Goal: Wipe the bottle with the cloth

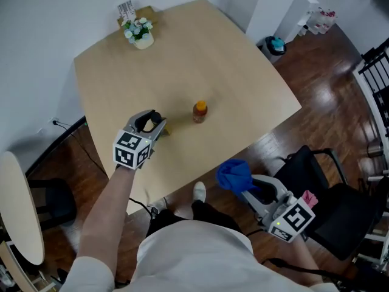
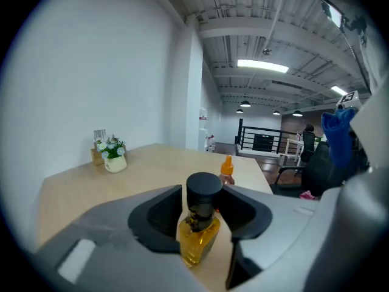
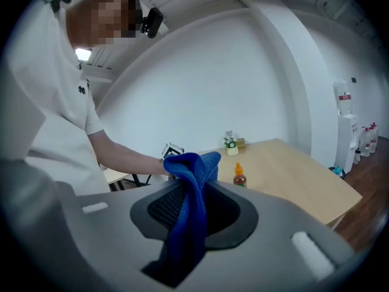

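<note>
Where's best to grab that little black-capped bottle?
Around its neck and cap, coming level from the side, as the left gripper does. The bottle stands upright and its yellow body widens below, so jaws likely seat well there.

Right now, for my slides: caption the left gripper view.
Left gripper clamps a black-capped amber bottle on the table, orange-capped bottle beyond.

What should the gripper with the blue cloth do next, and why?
Probably carry the right gripper with its blue cloth over to the black-capped bottle. The left gripper grips that bottle, while the cloth hangs beyond the table, not touching it.
</note>
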Tool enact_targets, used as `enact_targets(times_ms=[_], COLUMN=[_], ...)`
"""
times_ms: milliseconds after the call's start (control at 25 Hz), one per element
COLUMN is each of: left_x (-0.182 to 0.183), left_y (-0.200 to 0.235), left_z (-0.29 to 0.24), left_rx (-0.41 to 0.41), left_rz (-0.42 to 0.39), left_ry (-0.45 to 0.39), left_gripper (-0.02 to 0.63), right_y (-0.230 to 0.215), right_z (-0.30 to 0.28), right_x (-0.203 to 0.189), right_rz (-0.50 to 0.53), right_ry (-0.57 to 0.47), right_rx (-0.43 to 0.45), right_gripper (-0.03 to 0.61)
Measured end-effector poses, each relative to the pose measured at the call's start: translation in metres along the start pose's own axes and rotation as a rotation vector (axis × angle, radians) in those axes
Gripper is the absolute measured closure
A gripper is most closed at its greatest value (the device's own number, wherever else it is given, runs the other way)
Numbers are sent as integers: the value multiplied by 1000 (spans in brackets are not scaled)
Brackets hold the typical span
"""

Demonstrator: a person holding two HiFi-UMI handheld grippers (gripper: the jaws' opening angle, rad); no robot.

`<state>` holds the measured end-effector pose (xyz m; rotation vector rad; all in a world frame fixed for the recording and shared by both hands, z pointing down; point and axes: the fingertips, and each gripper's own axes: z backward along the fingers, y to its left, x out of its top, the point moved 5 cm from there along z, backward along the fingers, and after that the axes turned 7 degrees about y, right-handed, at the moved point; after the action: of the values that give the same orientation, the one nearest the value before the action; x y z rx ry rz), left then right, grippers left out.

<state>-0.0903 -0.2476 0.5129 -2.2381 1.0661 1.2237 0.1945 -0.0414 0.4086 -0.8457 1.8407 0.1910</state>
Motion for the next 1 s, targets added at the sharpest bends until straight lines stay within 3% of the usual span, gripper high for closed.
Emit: enact_targets(times_ms=[80,320,600,760,1000], left_x=[2,6,51,72,78], left_y=[-1,5,1,-10,-31], left_z=[-3,1,62,103,140], left_rx=[-9,-42,-119,-182,-178], left_rz=[-16,20,21,-5,-129], left_ry=[-12,-2,-108,-131,-82], left_gripper=[445,449,451,451,451], right_y=[-2,3,9,17,59], right_z=[0,-12,-41,-64,-112], right_x=[0,4,35,74,158], right_rz=[-9,-15,39,117,313], right_ry=[-1,-13,-68,-125,-209], right_rx=[-20,-42,-17,20,147], right_gripper=[482,482,482,482,482])
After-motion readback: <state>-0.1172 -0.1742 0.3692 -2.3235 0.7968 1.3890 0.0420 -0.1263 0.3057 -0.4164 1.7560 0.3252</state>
